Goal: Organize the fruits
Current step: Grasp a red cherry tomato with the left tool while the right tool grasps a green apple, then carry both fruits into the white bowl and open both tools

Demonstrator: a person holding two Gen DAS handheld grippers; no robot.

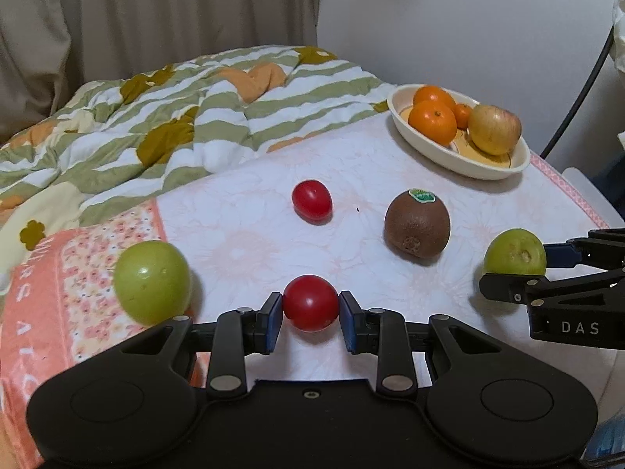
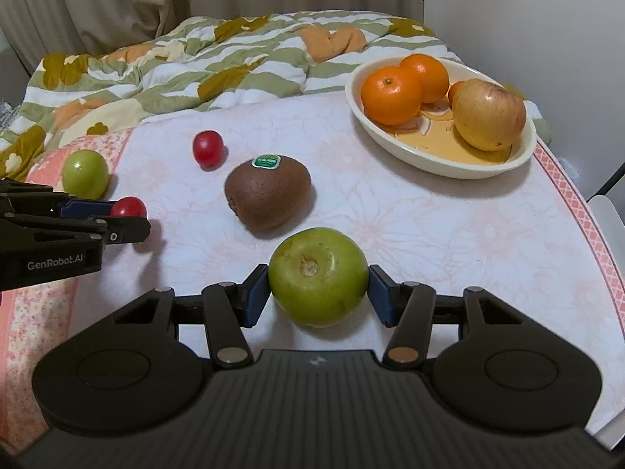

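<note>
Here the left gripper (image 1: 311, 314) is closed on a red tomato (image 1: 310, 308), its blue pads (image 1: 275, 322) touching both sides of it, low over the pale floral cloth (image 1: 242, 250). The right gripper (image 2: 318, 293) likewise clamps a green fruit (image 2: 318, 276), stem scar facing the camera, pads (image 2: 256, 297) pressed to its flanks. Between the two grippers, a little farther out, lies a brown kiwi (image 2: 268, 195) with a green sticker on top. Beyond the kiwi sits a second tomato (image 2: 208, 148), apart from everything else. Another green fruit (image 1: 152, 281) rests just left of the left gripper, on the pink edge of the cloth. At the far right corner stands an oval dish (image 2: 390, 144) holding three oranges (image 2: 390, 95) and a yellowish apple (image 2: 490, 115). A striped quilt (image 1: 156, 117) lies behind the cloth.
</note>
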